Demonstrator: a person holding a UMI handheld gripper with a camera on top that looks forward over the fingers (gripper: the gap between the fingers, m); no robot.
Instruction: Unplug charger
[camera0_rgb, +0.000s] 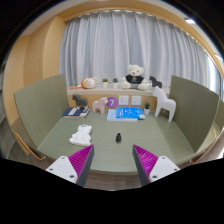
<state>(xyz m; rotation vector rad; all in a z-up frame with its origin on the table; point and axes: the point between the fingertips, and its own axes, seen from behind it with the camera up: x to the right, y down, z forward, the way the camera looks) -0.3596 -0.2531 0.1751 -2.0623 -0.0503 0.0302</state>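
My gripper is open and empty, its magenta pads spread wide above the near wooden edge of a green table top. A small dark object stands on the table just ahead of the fingers, in line with the gap between them. I cannot tell whether it is the charger. A blue flat thing with dark parts on it lies farther back, in the middle of the table. No cable shows clearly.
A white soft item lies ahead to the left. Beyond are a book, a purple object, a white animal figure and a panda plush on a shelf. Green partitions flank the table.
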